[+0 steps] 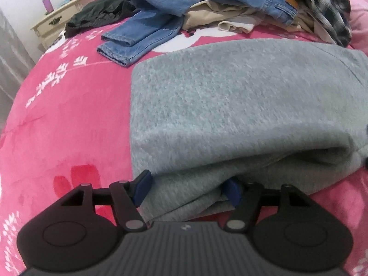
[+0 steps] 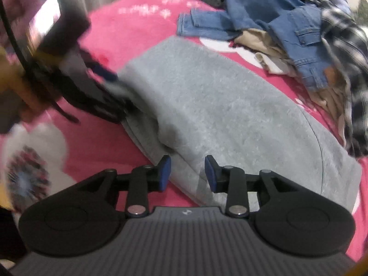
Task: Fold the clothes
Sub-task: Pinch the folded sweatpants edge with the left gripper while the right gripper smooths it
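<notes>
A pink floral bed (image 1: pixel 64 119) carries everything. On its middle a grey fleece garment (image 1: pixel 241 105) is laid, doubled over at least once, with a rounded fold along the near edge and several layers stacked beneath it. It is judged to be soft, thick and fairly light for its bulk: it should drape and sag when lifted, will not slip readily on the plush cover, and cannot be damaged by pinching. Hold is best taken at the near edge, through all layers at once, with the two tools well apart so the fold stays straight.

Behind it an unsorted heap of clothes (image 1: pixel 253 7) is seen: blue jeans (image 1: pixel 138 36), beige pieces, a plaid shirt (image 1: pixel 331 2) and a dark garment (image 1: pixel 99 11).

The left tool (image 1: pixel 187 187) is set at the near left corner of the grey garment, fairly wide, with cloth between its pads; a firm pinch is not shown. The right tool (image 2: pixel 187 172) stands open at middling width over the near edge, gripping nothing.
</notes>
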Demonstrator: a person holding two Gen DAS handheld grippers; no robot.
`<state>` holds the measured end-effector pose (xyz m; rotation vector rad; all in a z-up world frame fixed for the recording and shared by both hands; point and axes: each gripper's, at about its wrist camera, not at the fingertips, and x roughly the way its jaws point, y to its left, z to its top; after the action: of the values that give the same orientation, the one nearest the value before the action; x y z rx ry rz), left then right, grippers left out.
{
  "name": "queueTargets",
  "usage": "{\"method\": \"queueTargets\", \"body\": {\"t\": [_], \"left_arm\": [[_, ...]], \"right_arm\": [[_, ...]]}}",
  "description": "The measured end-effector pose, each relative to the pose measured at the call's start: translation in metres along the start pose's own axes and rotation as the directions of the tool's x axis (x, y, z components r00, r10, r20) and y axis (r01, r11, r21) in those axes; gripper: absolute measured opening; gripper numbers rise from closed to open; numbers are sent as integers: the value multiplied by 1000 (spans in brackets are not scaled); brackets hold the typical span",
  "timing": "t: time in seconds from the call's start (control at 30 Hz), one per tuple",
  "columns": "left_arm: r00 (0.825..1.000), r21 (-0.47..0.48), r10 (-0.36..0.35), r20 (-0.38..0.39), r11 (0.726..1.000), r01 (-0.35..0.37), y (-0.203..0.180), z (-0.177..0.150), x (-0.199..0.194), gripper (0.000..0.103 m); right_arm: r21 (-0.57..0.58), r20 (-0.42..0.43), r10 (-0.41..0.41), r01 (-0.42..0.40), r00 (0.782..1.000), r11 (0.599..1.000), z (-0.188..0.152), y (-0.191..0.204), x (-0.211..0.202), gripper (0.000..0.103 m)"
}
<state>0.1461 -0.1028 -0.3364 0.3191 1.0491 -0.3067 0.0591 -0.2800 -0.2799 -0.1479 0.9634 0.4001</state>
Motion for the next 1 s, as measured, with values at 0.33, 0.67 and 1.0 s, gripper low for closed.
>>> {"method": "queueTargets", "body": {"t": [0.33, 0.67, 1.0], "left_arm": [[1000, 37, -16, 1, 999, 16, 2, -3, -4, 69], [999, 17, -37, -31, 999, 38, 51, 9, -52, 67], [977, -298, -185, -101, 943, 148, 92, 10, -26, 67]], "right_arm": [[369, 89, 132, -155, 987, 916, -10, -35, 22, 29], [449, -61, 146, -104, 987, 888, -36, -26, 50, 29], [580, 156, 142, -207, 978, 788, -7, -23, 30, 30]]}}
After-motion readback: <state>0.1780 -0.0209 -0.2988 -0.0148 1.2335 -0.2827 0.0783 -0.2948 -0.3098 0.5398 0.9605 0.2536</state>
